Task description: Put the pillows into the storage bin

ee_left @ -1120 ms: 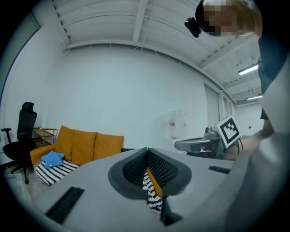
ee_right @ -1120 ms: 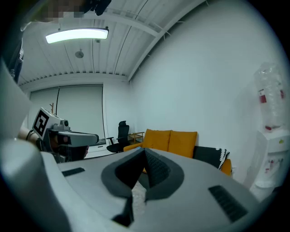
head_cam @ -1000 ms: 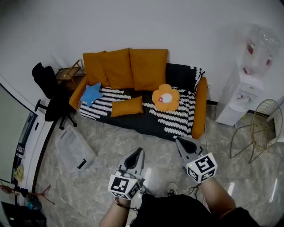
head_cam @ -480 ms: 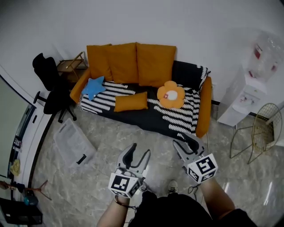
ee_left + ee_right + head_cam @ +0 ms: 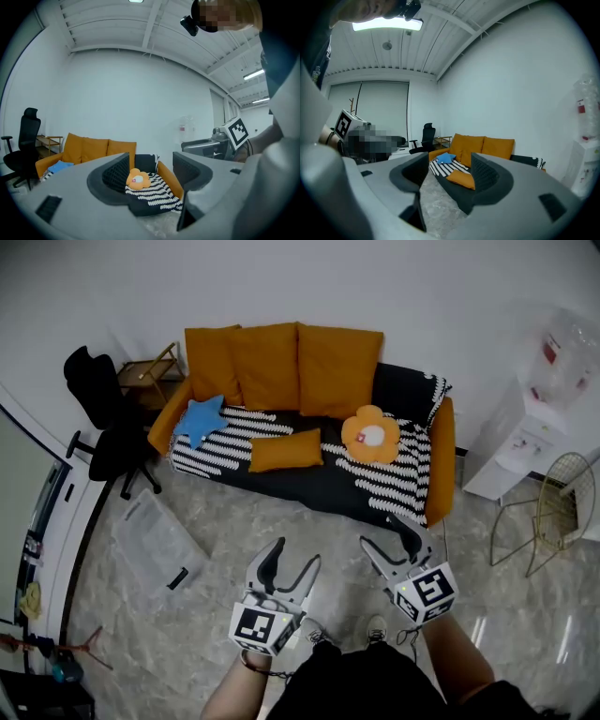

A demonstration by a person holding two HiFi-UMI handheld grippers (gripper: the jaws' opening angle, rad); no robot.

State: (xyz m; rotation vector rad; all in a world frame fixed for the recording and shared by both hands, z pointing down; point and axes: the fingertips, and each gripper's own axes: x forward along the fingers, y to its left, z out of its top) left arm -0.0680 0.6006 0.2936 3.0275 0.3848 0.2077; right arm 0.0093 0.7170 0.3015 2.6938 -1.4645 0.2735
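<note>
Marble floor (image 5: 234,521), lower centre: left gripper (image 5: 292,557) and right gripper (image 5: 386,533) face the sofa (image 5: 441,456). Jaws have just been opening and hold nothing, apparently readied for 3 loose pillows (image 5: 286,449). The storage bin (image 5: 155,545) lies at left.

Pillows (image 5: 286,450) on sofa (image 5: 441,465), storage bin (image 5: 155,545) on floor (image 5: 314,529) before it, chair (image 5: 105,432) left.

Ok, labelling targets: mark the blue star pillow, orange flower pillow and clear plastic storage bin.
blue star pillow (image 5: 200,418), head view, centre.
orange flower pillow (image 5: 373,435), head view, white middle.
clear plastic storage bin (image 5: 155,545), head view, top face.
</note>
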